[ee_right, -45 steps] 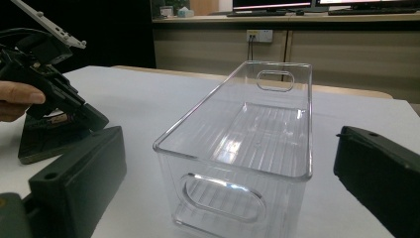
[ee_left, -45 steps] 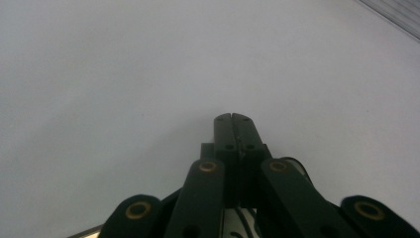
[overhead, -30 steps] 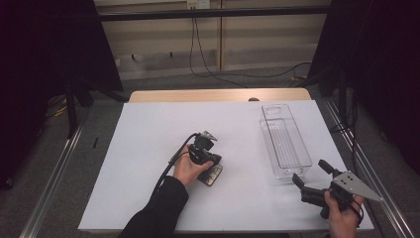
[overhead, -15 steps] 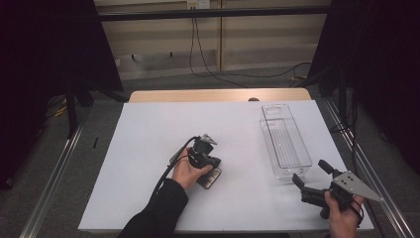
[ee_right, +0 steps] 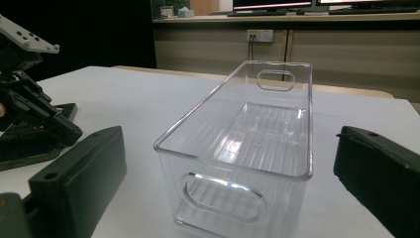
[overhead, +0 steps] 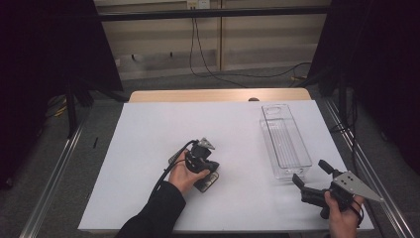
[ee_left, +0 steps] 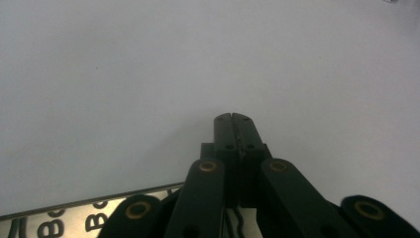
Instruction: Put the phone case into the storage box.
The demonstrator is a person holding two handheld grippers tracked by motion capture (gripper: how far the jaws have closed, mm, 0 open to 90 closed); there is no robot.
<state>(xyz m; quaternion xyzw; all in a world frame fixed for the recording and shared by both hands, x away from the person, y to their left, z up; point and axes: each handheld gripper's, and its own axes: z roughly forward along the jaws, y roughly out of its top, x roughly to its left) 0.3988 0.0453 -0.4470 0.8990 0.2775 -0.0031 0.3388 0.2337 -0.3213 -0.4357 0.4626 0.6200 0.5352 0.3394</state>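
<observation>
The left tool (overhead: 207, 173) is held closed, jaws pressed together, resting on a dark flat packet (overhead: 206, 180) near the middle of the white desk (overhead: 148, 134). The right tool (overhead: 311, 176) is held wide open just before the clear plastic bin (ee_right: 247, 144) at the desk's right side.

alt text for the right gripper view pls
A clear plastic bin, empty and upright on the white table, sits just ahead of the right gripper, framed between its wide-open black jaws. At far left, the left gripper rests low on the table.
</observation>
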